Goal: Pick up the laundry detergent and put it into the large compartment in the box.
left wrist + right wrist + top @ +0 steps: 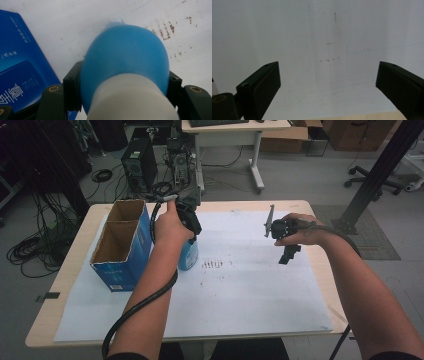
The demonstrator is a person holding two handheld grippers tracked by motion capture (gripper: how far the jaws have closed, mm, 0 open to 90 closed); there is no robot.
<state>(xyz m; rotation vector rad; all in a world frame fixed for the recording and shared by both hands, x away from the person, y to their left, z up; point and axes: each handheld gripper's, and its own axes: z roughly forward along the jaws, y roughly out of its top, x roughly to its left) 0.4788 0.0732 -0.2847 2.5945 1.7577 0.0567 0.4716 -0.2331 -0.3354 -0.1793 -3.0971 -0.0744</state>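
1. Currently left tool [122, 82] clamps a blue-and-white bottle [125, 62], just beside the blue carton [122, 245] on the paper-covered surface [250, 290].
2. Right tool [328, 82] gapes wide, holding nothing, above the paper.

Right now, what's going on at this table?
A person works two claws over a white paper sheet. The left claw is clamped on a blue, bulb-shaped bottle with a white end, right beside an open blue cardboard box. The right claw hangs open over the paper, holding nothing.
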